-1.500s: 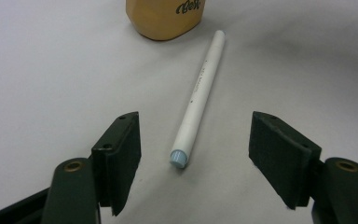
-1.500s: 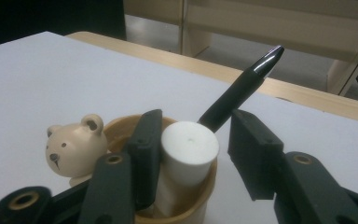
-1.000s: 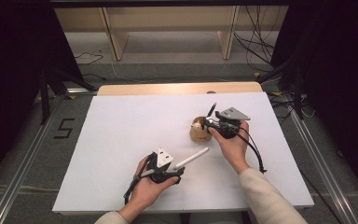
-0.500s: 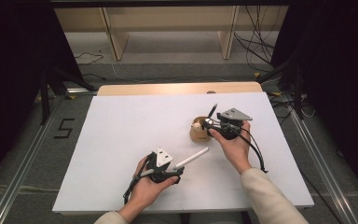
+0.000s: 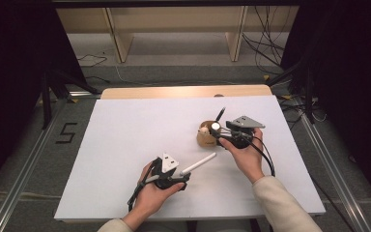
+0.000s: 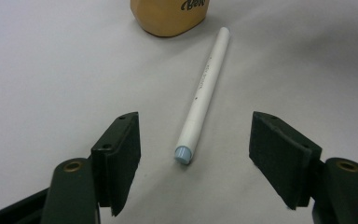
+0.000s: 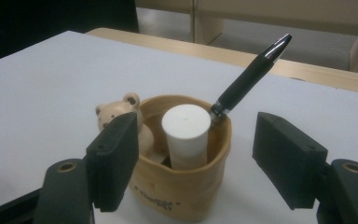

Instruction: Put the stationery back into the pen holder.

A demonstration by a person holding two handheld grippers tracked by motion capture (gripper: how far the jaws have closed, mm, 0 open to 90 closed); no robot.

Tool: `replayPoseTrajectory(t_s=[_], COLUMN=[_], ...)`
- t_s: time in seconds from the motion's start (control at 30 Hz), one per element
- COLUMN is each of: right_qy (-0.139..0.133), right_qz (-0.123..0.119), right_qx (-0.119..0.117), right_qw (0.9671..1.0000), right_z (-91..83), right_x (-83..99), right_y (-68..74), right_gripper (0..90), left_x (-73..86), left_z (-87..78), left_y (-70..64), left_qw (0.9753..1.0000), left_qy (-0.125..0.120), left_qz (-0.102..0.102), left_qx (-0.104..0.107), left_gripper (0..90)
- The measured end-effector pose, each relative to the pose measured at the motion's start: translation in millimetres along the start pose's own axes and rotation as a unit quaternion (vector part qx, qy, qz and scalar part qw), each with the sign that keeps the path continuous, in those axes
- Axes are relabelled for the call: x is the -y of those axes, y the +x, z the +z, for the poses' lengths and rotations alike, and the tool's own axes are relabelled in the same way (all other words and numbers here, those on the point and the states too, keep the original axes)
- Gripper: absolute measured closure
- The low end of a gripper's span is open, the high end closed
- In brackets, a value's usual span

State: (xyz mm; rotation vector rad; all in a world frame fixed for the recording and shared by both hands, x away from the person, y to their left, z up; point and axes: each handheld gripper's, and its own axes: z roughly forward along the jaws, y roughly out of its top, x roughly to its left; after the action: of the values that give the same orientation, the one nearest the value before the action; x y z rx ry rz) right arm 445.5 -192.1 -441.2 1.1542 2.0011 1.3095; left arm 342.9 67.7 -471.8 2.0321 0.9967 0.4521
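Observation:
A tan holder [image 7: 182,186] [image 5: 205,137] with a small bear figure [image 7: 114,112] stands right of the table's middle. In it lean a black pen [image 7: 249,77] [image 5: 221,114] and a white cylinder [image 7: 186,133] [image 5: 216,126]. My right gripper [image 5: 221,135] [image 7: 196,163] is open, its jaws on either side of the holder without closing on it. A white pen [image 5: 198,164] [image 6: 204,91] with a pale blue end lies flat on the table. My left gripper [image 5: 182,178] [image 6: 193,163] is open just behind that blue end, a jaw on each side.
The table [image 5: 125,140] has a white cover and a wooden strip [image 5: 174,92] along its far edge. Beyond it stand wooden shelf legs [image 5: 121,43] and loose cables [image 5: 265,43] on the floor.
The right gripper has drawn slightly back from the holder. The left hand and the white pen have not moved.

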Motion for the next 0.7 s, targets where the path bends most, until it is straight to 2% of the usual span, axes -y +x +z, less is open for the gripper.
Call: replayPoseTrajectory(t_s=[0.43,0.7], right_qy=[0.009,0.025], right_qz=[-0.009,-0.018], right_qx=[-0.013,-0.022], right_qw=[0.9998,0.9993], right_z=[-19.6,-27.5], right_x=[10.6,20.1], right_y=[2.8,6.4], right_gripper=[31.4,31.4], left_x=[-0.4,-0.6], left_z=[-0.3,-0.4], left_y=[1.4,1.4], left_qw=[1.0,1.0], left_qy=[0.003,0.005], left_qz=[0.001,0.003], left_qx=[-0.001,-0.001], left_gripper=[34.2,34.4])
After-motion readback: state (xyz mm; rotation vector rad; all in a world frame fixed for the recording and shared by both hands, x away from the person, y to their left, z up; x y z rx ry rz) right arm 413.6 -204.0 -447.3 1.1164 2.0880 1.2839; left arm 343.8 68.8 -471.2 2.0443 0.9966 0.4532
